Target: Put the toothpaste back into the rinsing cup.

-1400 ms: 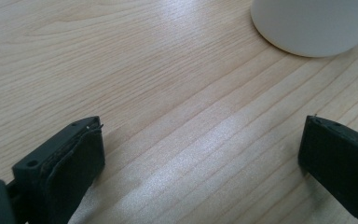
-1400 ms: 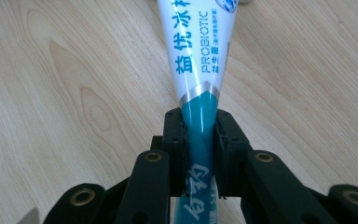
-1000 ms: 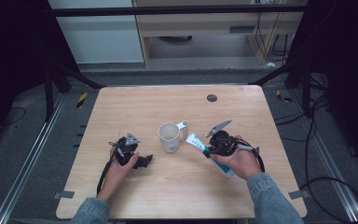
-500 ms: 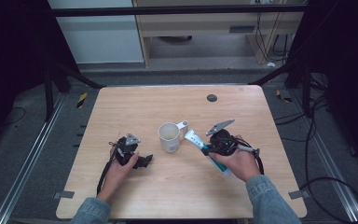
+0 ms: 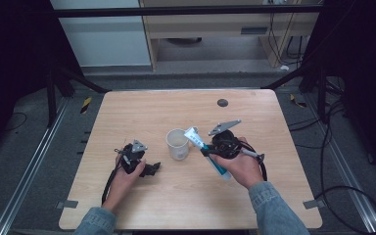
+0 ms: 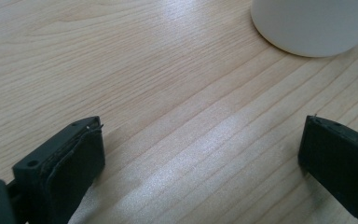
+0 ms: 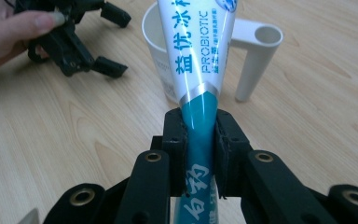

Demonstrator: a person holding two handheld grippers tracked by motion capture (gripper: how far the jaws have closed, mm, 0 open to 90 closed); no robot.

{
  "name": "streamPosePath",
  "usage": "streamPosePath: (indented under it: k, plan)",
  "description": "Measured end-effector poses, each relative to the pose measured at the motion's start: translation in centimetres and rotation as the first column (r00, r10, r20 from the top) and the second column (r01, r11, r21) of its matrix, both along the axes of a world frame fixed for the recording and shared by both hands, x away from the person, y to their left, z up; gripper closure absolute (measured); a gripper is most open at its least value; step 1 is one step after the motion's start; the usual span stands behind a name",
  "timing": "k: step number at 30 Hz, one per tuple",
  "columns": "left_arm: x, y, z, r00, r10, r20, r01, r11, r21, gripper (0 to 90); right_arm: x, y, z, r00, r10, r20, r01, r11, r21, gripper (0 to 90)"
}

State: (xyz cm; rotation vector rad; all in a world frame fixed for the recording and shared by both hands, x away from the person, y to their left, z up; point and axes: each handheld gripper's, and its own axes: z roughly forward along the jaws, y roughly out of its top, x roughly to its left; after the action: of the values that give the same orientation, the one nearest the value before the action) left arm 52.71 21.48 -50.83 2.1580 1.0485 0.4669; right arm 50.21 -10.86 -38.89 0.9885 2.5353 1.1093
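Observation:
A white mug [image 5: 177, 143] with its handle to the right stands at the middle of the wooden table [image 5: 142, 112]. My right gripper [image 5: 207, 152] is shut on a white and teal toothpaste tube [image 5: 200, 143], held slanting with its upper end by the mug's rim. In the right gripper view the pads [image 7: 179, 135] of the right gripper [image 7: 200, 125] pinch the tube [image 7: 200, 51] at its teal part, in front of the mug [image 7: 154, 42]. My left gripper [image 5: 150, 169] rests on the table left of the mug, open and empty. The mug's base [image 6: 307, 23] lies beyond the left gripper [image 6: 200, 140].
A small dark round plug [image 5: 222, 102] sits in the tabletop near the far edge. Cables trail from both grippers toward the near edge. In the right gripper view the left gripper [image 7: 114, 42] lies beyond, in a hand.
The right hand has lifted the tube and carried it left toward the mug, so its upper end now stands at the mug's rim. The left gripper has stayed still.

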Motion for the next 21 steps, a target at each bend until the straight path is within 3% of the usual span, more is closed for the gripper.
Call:
streamPosePath:
  k: [10, 21]
  plan:
    - [0.0, 0.0, 0.0, 1.0000, 0.003, 0.002, -0.003, 1.0000, -0.004, 0.0, 0.2, 1.6, 1.6, 0.9993, -0.019, 0.031, 0.018, 0.9992, 0.034, 76.8]
    - [0.0, 0.0, 0.0, 1.0000, 0.001, 0.003, -0.001, 1.0000, -0.003, 0.0, -0.3, 3.8, 2.2, 0.9921, -0.094, 0.083, 0.091, 0.9950, 0.041, 76.8]
